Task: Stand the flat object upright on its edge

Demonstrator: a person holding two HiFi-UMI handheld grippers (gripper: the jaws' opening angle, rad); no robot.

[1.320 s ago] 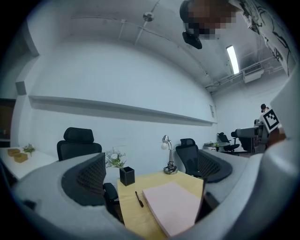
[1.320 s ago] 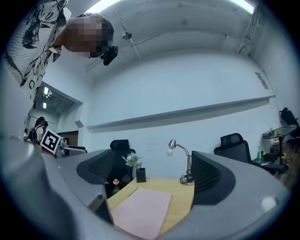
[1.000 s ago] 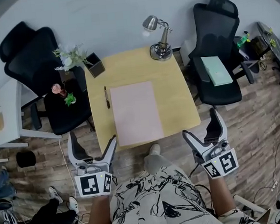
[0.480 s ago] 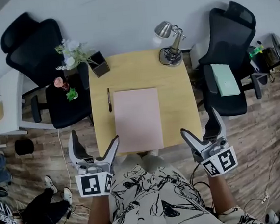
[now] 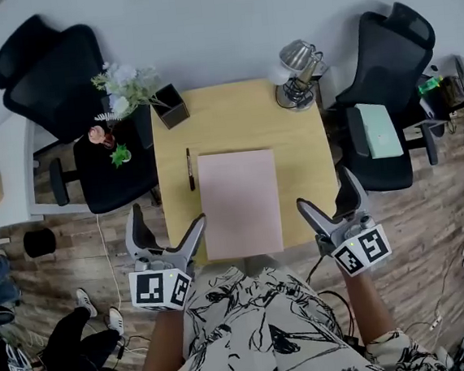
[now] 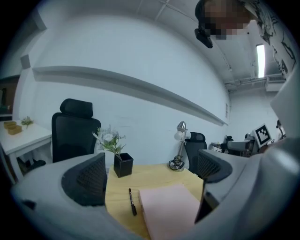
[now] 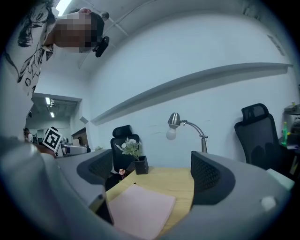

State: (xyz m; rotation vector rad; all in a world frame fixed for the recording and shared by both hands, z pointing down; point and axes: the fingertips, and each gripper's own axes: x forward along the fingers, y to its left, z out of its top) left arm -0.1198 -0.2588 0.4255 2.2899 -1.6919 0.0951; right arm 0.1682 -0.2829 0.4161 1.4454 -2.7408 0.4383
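Note:
A flat pink board [image 5: 239, 202] lies on the small wooden table [image 5: 242, 118], reaching to its near edge; it also shows as the pink board [image 6: 171, 209] between the left jaws and the pink board [image 7: 140, 209] between the right jaws. My left gripper [image 5: 166, 223] hovers open off the table's near left corner, holding nothing. My right gripper [image 5: 328, 193] hovers open at the near right corner, also holding nothing. Neither touches the board.
A black pen [image 5: 189, 168] lies left of the board. A black pot of flowers [image 5: 170, 106] stands at the far left corner, a desk lamp [image 5: 297, 76] at the far right. Black office chairs [image 5: 102, 152] flank the table; the right chair [image 5: 384, 109] holds a green book [image 5: 378, 130].
The view has closed in on the table. Both grippers have come forward to the table's near corners, still open and holding nothing. The board has not moved.

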